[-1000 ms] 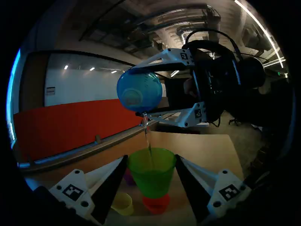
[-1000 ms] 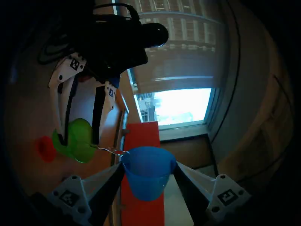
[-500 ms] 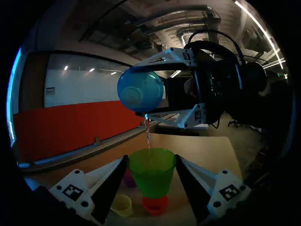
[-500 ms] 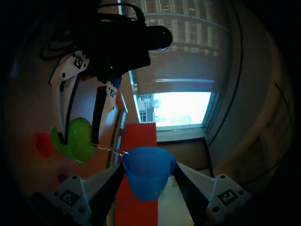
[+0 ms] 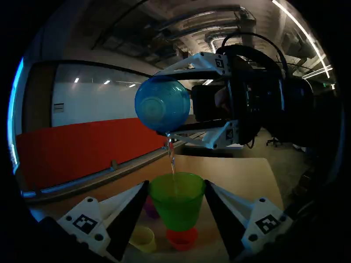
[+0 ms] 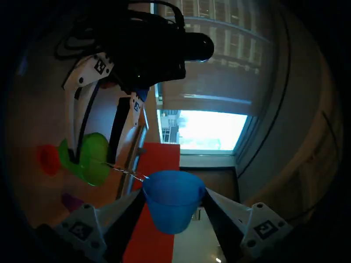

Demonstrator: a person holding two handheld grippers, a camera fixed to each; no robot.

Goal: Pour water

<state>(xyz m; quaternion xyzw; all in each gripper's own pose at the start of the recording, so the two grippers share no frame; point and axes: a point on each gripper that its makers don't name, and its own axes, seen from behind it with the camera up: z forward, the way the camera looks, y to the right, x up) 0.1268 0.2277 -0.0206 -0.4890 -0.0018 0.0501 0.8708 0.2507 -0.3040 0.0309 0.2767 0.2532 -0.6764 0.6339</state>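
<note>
In the left gripper view my left gripper point(image 5: 175, 206) is shut on an upright green cup point(image 5: 177, 206) held above the wooden table point(image 5: 245, 175). Above it, the right gripper point(image 5: 164, 105) holds a blue cup point(image 5: 162, 104) tipped on its side, and a thin stream of water point(image 5: 171, 160) falls from its rim into the green cup. In the right gripper view my right gripper point(image 6: 173, 206) is shut on the blue cup point(image 6: 173, 206); the water stream point(image 6: 125, 172) runs left to the green cup point(image 6: 90, 158), which sits between the left gripper's fingers point(image 6: 119, 127).
Small cups stand on the table under the green one: a red cup point(image 5: 182, 239), a yellow cup point(image 5: 142, 239) and a purple cup point(image 5: 151, 208). The red cup point(image 6: 48, 158) and purple cup point(image 6: 70, 201) also appear in the right gripper view. A red wall panel point(image 5: 83, 149) runs behind the table.
The blue cup has tipped a little further and the right gripper has rolled slightly. Water keeps streaming into the green cup, which stays in place.
</note>
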